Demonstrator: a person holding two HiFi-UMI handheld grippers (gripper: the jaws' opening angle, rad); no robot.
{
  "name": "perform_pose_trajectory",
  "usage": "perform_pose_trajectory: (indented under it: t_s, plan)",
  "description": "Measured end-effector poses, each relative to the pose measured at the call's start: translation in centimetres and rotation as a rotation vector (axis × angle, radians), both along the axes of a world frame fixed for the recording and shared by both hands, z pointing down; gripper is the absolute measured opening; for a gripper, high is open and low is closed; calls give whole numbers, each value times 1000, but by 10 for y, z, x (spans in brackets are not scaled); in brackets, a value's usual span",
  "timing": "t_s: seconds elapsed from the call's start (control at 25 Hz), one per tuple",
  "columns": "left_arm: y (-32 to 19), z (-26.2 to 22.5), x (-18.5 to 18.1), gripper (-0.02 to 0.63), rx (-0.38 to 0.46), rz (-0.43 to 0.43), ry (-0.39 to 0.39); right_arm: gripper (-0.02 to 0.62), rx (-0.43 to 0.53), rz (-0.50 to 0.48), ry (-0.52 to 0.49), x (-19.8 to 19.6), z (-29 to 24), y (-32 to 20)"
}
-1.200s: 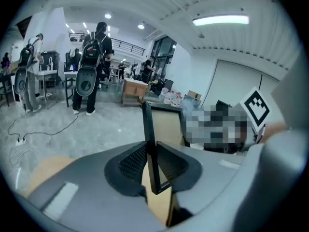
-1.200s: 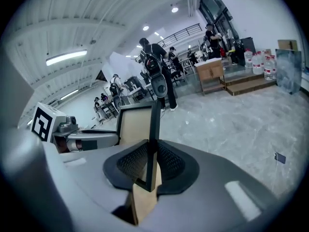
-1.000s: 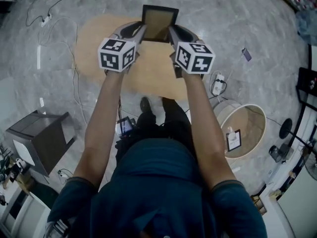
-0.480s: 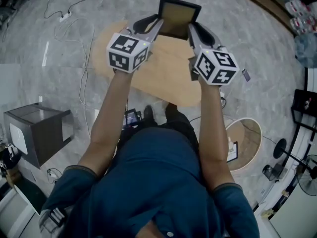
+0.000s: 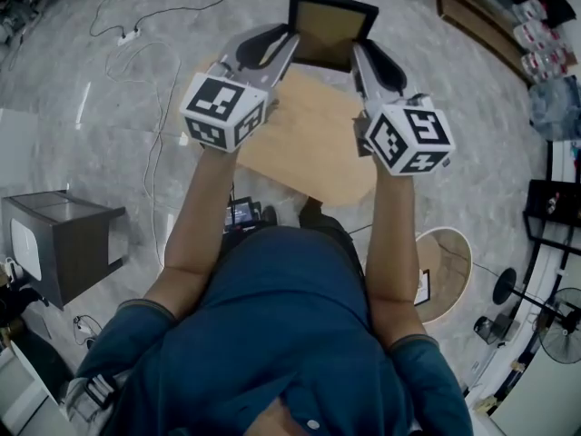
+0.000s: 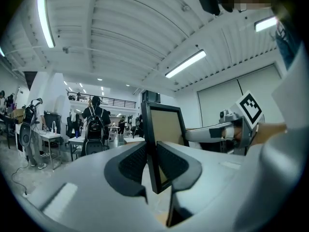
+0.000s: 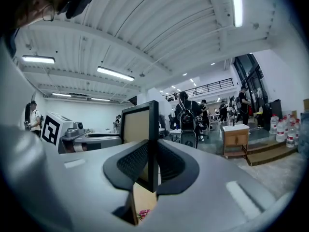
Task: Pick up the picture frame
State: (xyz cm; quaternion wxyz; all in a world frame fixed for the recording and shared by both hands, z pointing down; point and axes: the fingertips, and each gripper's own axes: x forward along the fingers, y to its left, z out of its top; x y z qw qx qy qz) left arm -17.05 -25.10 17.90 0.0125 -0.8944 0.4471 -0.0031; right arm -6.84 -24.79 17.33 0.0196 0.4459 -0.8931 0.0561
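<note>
- Desk (image 5: 309,153) top is open wood, loads of room above it under the picture frame (image 5: 329,30).
- Floor cables (image 5: 129,34) off left.
- Grey cabinet (image 5: 64,243) lower left, round side table (image 5: 452,262) lower right, both well apart.

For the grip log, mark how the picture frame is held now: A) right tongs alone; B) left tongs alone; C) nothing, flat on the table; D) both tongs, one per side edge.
D: the left tongs and the right tongs each pinch a side edge of the picture frame.

An open lab hall: ceiling strip lights (image 6: 186,64), work tables (image 6: 49,135), cables (image 5: 132,34) across marble floor (image 5: 472,89).
</note>
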Motion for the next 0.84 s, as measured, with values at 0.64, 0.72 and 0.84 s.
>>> perform_pose_trajectory:
  t_s: [0.64, 0.72, 0.84]
  plan:
    - [33, -29, -9, 60, 58, 15, 19, 63, 51, -8, 51, -9, -31, 35]
    - [36, -27, -11, 60, 60, 18, 19, 63, 53, -6, 54, -11, -30, 38]
    - [40, -24, -13, 60, 62, 22, 20, 63, 54, -2, 58, -13, -27, 42]
